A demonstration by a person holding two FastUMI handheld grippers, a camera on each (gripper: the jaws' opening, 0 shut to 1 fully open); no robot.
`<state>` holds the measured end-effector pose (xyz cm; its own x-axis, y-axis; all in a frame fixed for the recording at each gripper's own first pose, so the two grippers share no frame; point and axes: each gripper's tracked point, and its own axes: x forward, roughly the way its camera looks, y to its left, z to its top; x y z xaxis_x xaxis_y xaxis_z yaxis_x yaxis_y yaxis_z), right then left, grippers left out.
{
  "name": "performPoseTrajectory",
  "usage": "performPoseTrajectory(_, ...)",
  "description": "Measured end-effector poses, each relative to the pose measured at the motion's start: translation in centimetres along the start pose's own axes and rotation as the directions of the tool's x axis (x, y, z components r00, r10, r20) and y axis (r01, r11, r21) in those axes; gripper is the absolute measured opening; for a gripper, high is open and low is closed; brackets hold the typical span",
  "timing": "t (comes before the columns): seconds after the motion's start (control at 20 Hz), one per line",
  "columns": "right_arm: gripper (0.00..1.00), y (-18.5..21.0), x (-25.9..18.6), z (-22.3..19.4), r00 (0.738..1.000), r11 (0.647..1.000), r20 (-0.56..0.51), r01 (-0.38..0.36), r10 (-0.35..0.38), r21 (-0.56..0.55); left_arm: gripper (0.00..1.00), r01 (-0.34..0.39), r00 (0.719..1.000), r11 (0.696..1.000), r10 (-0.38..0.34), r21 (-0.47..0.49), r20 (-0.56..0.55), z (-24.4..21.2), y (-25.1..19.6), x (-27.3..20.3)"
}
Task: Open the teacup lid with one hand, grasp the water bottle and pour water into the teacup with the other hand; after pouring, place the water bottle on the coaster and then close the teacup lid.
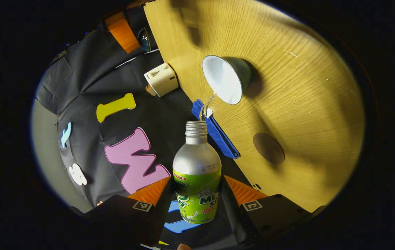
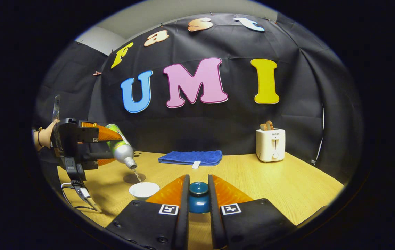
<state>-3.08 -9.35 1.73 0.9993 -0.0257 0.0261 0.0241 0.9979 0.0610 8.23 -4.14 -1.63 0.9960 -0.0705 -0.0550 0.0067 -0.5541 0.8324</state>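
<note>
1. The water bottle [image 1: 196, 173] carries a printed wrapper with a brand word in a strip at its top and large lettering lower down. The lower lettering is partly hidden by the left tongs [image 1: 197, 180].
2. Fine stamped print sits on the bottle's bare metal shoulder, too small to make out.
3. The toaster [image 2: 270, 144] on the counter [image 2: 287, 184] has one short brand word across its front.
4. A square black-and-white marker tag [image 1: 142, 206] stands on each arm of the left tongs. The right tongs [image 2: 198, 180] bear similar marker tags [image 2: 168, 209]. They show coded patterns, not letters.
</note>
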Motion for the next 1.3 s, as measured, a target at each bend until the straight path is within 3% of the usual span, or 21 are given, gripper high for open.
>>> performPoseTrajectory(0.55, 0.3, -0.1, -0.1, 0.1, 1.0, 1.0, 0.002, 0.001, -0.001, -0.002, 0.78, -0.024, 1.0, 0.991, 0.022, 0.135, 0.017, 0.4, 1.0, -0.3)
performPoseTrajectory(0.9, 0.3, -0.6, -0.2, 0.1, 1.0, 1.0, 0.005, 0.013, -0.013, -0.006, 0.79, -0.041, 0.998, 0.967, 0.029, 0.253, 0.049, 1.0, 2.3, 0.0)
performPoseTrajectory(1.3, 0.3, -0.6, -0.2, 0.2, 1.0, 1.0, 0.007, 0.012, -0.012, -0.001, 0.79, -0.063, 0.996, 0.951, 0.042, 0.301, 0.077, 1.1, 3.1, 0.3)
